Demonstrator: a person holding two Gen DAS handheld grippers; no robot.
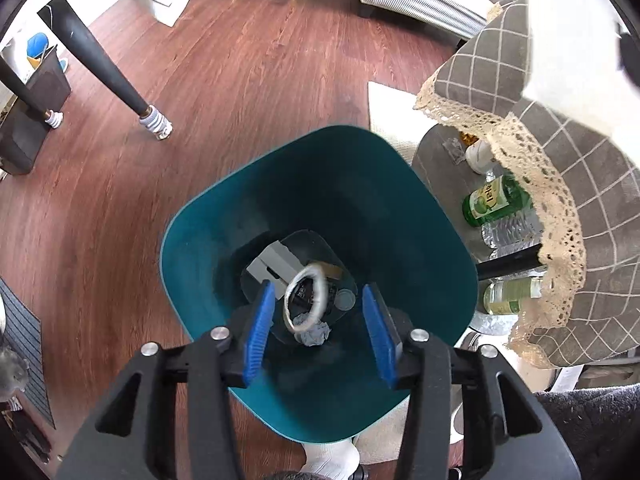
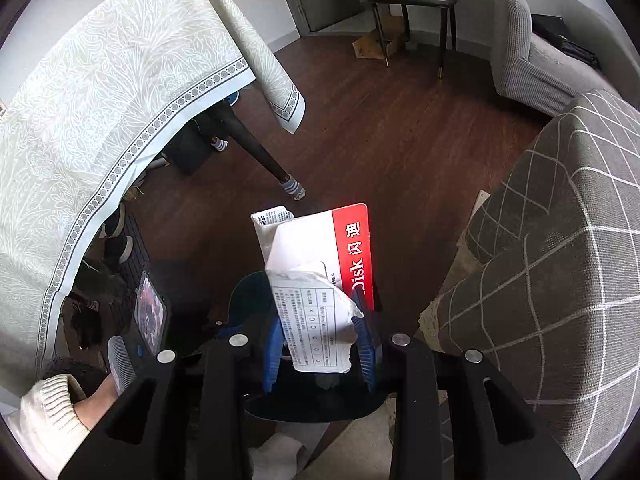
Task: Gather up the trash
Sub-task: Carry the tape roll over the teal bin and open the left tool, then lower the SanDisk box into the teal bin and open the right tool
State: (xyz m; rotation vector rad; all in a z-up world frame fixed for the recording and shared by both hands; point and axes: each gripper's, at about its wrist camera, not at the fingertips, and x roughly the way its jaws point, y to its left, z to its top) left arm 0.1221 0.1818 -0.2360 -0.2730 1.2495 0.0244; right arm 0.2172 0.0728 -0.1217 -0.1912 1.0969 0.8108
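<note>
The left gripper (image 1: 318,314) hangs over the teal bin (image 1: 420,216), jaws apart, nothing between them. In the bin lie a tape ring (image 1: 306,294), a grey box (image 1: 276,264) and crumpled paper (image 1: 314,334). The right gripper (image 2: 320,342) clamps torn red-and-white packaging (image 2: 320,264) above the floor (image 2: 400,120).

Open mouth of the teal bin (image 1: 224,216) directly below the left gripper (image 1: 320,320), nothing between the spread blue pads (image 1: 260,320). Crowded on the right by the lace-edged checked cloth (image 1: 560,184) and bottles (image 1: 496,200) beneath it. Bare wood floor (image 1: 240,80) beyond, broken only by a black table leg (image 1: 100,64).
</note>
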